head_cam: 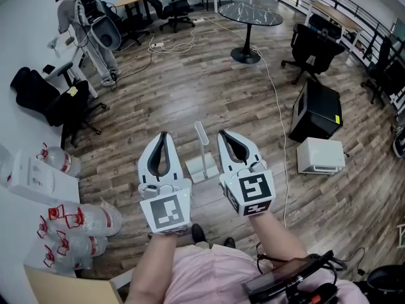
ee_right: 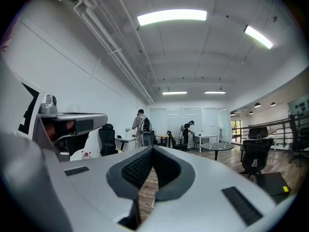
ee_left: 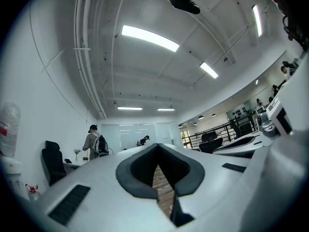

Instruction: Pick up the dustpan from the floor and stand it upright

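On the floor ahead: a white dustpan (head_cam: 203, 167) is spotted on the wood planks (head_cam: 190, 87), its long handle running away from the camera. Whether it stands or lies cannot be settled from this steep angle.
Dustpan's place: it is framed in the gap between the two grippers and is touched by neither.
Left gripper (head_cam: 164, 135): it is held level above the floor, just left of the dustpan. The jaws are pressed together at the tips, nothing is caught between the dark pads (ee_left: 140, 166), and only floorboards are seen through the slit.
Right gripper (head_cam: 223, 133): it is held level on the dustpan's right. The jaws are likewise closed tip to tip, nothing is gripped, and floor is glimpsed through the gap.
Near right: a white box (head_cam: 321, 155) is set on the floor with a black cabinet (head_cam: 315, 111) just behind it, and a pale cable (head_cam: 278, 125) is trailed past both.
Near left: water jugs (head_cam: 82, 220) with red handles are clustered by the wall.
Far end: a round dark table (head_cam: 251, 14) and an office chair (head_cam: 314, 46) are picked out, and a person (head_cam: 82, 18) is seen at a desk, upper left.
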Tool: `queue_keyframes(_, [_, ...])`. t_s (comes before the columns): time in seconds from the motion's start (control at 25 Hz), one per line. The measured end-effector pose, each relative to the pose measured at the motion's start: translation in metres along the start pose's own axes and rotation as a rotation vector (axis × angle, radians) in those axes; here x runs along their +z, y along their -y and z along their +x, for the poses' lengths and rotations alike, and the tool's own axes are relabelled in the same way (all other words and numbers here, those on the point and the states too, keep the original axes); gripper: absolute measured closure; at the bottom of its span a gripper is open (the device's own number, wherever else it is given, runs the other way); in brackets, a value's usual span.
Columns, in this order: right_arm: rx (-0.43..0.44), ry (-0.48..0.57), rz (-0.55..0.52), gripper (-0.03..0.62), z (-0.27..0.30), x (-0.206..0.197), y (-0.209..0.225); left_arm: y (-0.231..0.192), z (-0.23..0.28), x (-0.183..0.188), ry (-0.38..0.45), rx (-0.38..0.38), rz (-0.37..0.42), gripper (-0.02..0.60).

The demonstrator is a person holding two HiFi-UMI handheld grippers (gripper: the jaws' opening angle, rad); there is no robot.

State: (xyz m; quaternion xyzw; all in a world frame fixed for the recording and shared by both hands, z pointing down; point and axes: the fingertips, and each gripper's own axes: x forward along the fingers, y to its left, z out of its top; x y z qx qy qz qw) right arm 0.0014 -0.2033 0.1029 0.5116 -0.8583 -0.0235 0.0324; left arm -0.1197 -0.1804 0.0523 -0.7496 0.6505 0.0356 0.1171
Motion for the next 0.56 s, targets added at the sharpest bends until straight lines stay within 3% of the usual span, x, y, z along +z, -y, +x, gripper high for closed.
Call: queue_keyframes(0.56, [-0.008, -0.008, 0.003, 0.594, 0.0049, -0.0061, 0.0068, 0.0051, 0.0093, -0.0059, -0.006, -0.008, -0.001, 0.572])
